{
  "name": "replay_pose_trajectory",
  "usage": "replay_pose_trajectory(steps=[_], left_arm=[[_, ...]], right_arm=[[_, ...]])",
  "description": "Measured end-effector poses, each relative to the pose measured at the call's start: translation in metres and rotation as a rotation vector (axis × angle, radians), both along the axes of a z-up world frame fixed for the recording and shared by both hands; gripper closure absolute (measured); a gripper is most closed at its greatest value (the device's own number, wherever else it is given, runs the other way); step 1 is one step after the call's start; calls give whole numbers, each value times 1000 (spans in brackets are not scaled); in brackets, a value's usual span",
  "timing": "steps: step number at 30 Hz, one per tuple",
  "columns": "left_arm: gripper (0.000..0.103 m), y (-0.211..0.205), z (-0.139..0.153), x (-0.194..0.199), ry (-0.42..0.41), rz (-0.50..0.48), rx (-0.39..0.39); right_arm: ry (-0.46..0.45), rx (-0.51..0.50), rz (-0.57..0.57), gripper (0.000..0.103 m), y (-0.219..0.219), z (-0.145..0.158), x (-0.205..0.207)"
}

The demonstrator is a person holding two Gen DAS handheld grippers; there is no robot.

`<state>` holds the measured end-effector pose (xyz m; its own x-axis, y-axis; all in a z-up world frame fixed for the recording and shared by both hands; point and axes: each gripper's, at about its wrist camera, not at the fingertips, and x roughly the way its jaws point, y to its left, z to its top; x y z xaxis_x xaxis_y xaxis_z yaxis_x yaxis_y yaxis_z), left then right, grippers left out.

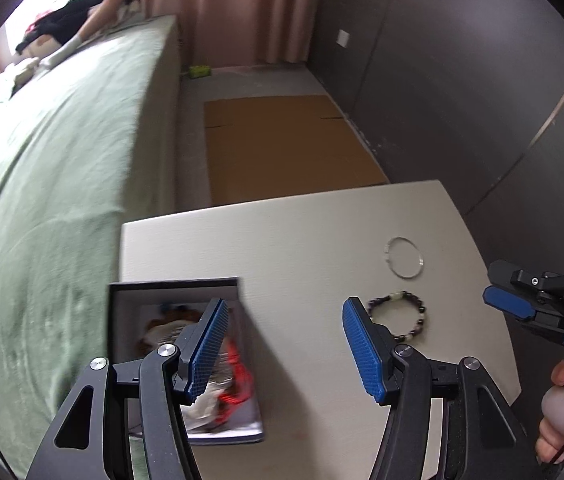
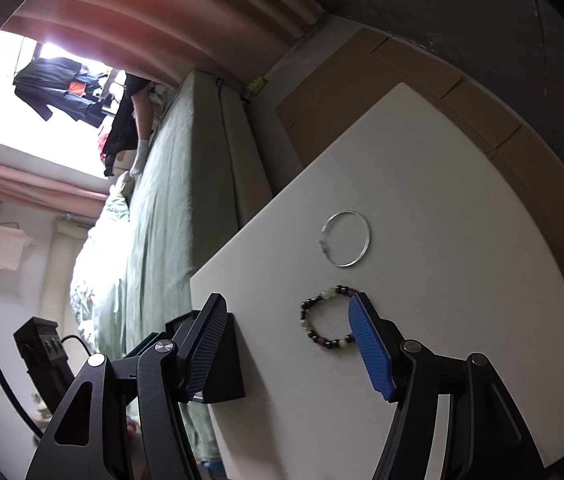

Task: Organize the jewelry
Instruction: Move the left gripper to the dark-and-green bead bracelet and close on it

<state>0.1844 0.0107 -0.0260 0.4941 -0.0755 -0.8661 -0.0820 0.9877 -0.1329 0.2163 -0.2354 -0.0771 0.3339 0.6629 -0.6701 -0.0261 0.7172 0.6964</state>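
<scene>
Here, two bracelets lay at centre-right on the white table (image 1: 302, 240): one dark-and-pale beaded bracelet (image 1: 398, 316) and one thin silver metal bangle (image 1: 404, 258). One open black jewelry box (image 1: 174, 284) sat lower left. Left gripper (image 1: 284, 348) and right gripper (image 2: 288, 350) were both spread, empty.

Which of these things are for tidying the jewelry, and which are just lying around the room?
For the job:
- beaded bracelet
- silver bangle
- black box with jewelry already inside
- left gripper, open
- right gripper, open

Just lying about:
- white table they sit on
- green bed
- cardboard sheet on the floor
- pink curtain
</scene>
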Motion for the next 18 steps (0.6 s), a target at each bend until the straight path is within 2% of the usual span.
replay_pose_trajectory(steps=[8, 12, 17, 18], left_arm=[[44, -43, -28, 23, 65, -69, 16], [51, -58, -51, 35, 124, -86, 15], [53, -75, -77, 44, 170, -109, 30], [57, -78, -81, 45, 177, -114, 25]], right_arm=[[36, -51, -35, 39, -25, -8, 4], [54, -74, -51, 39, -35, -14, 5], [64, -110, -58, 39, -36, -16, 4], [66, -103, -59, 39, -37, -16, 4]])
